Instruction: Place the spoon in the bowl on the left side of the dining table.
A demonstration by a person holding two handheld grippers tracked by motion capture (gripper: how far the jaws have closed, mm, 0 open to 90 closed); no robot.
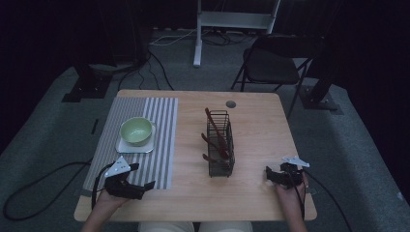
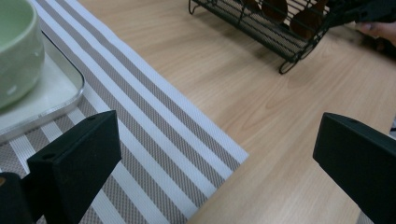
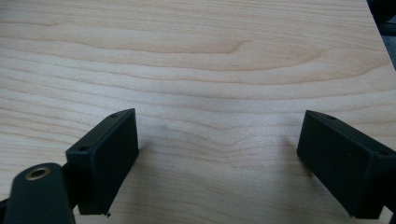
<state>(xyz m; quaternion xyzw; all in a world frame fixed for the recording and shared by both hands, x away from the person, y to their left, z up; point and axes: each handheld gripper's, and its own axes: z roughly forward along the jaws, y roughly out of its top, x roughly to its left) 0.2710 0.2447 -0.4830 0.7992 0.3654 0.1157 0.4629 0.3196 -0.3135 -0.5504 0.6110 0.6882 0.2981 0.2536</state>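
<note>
A pale green bowl [image 1: 136, 130] sits on a small white tray [image 1: 122, 146], which lies on a grey-and-white striped placemat [image 1: 159, 145] on the left half of the wooden table [image 1: 256, 130]. In the middle stands a black wire basket [image 1: 220, 145] holding several reddish-brown utensils [image 1: 214, 126]. My left gripper [image 1: 142, 175] rests open at the placemat's near right corner. My right gripper [image 1: 276, 173] rests open on bare wood near the front right. The left gripper view has the left gripper [image 2: 217, 135] wide apart over the placemat [image 2: 140, 121], with the bowl [image 2: 14, 51] and basket [image 2: 261, 28] beyond. In the right gripper view, the right gripper [image 3: 217, 126] holds nothing.
A round cable hole [image 1: 230, 104] is in the table's far edge. Beyond the table stand a black folding chair [image 1: 270, 63] and a white stand [image 1: 198, 34], with cables on the grey floor. Bare wood lies between basket and right edge.
</note>
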